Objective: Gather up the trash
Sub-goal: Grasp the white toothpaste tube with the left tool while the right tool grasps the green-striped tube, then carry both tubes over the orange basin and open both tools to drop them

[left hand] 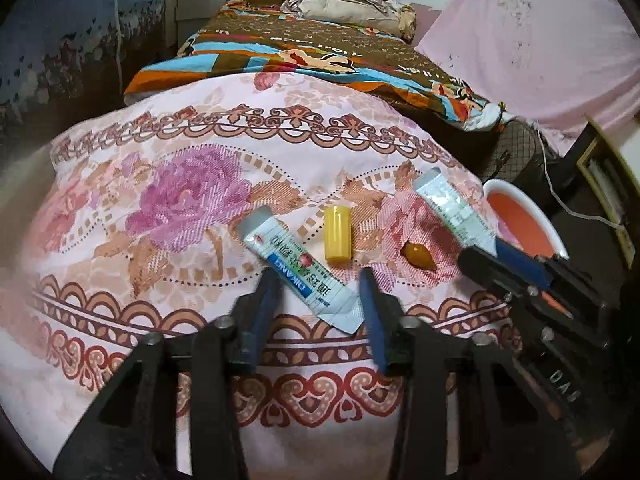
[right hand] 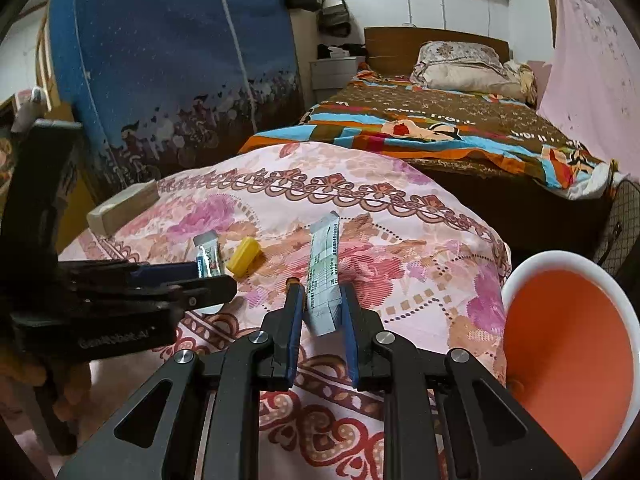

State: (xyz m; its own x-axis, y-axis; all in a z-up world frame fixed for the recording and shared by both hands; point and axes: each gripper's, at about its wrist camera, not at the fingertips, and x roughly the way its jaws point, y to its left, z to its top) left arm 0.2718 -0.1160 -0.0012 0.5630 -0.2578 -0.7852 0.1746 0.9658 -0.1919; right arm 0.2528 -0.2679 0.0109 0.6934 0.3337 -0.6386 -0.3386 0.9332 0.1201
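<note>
On the floral pink cloth [left hand: 192,184] lie a white sachet with blue print [left hand: 298,272], a yellow plastic cap [left hand: 338,238], a small amber blob [left hand: 418,255] and a second pale sachet [left hand: 452,208]. My left gripper [left hand: 320,284] is open, its jaws on either side of the near end of the blue-print sachet. My right gripper [right hand: 320,292] stands around the near end of the pale sachet [right hand: 324,268], jaws close to it; contact is not clear. The right gripper also shows in the left wrist view [left hand: 512,260]. The left gripper shows in the right wrist view [right hand: 180,280].
An orange bowl with a white rim [right hand: 568,344] hangs beyond the cloth's right edge, also in the left wrist view [left hand: 524,220]. A pale block [right hand: 122,208] lies at the far left of the cloth. A bed with a patterned blanket [right hand: 440,124] stands behind.
</note>
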